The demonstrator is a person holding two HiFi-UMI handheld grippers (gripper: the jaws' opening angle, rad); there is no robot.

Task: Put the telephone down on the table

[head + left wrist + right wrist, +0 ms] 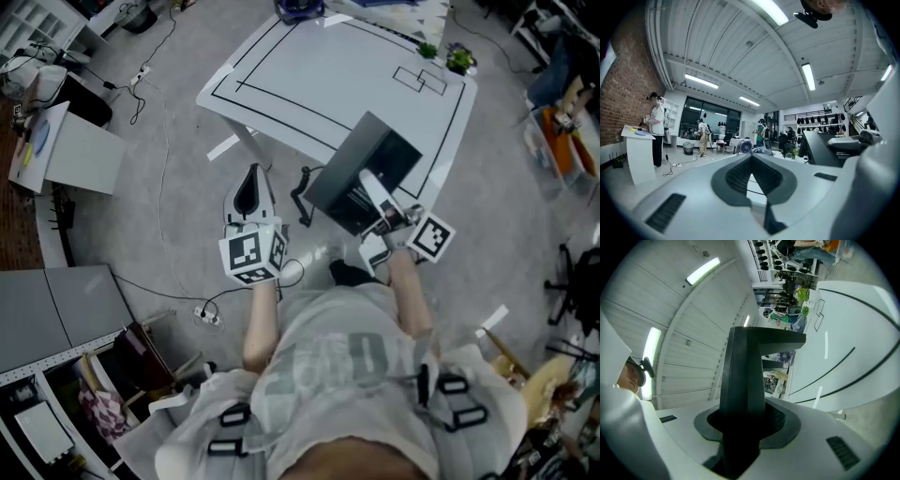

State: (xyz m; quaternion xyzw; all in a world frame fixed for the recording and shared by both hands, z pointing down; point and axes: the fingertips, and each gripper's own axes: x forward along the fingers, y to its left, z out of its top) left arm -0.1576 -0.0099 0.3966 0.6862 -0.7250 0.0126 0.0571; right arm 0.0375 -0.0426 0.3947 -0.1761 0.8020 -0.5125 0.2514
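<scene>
One black telephone (367, 164) is held in the air at the near edge of the white surface (309, 75), clamped edgewise between the jaws of the right gripper (377, 195). It looks stiff, smooth-sided and fairly heavy (likely to tip or slide), so a firm hold across its body suits it. The left gripper (251, 192) has its jaws together, empty.

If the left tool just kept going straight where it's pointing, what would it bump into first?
Probably the near edge of the table: the left tool aims at it with nothing between, though depth is hard to judge.
</scene>
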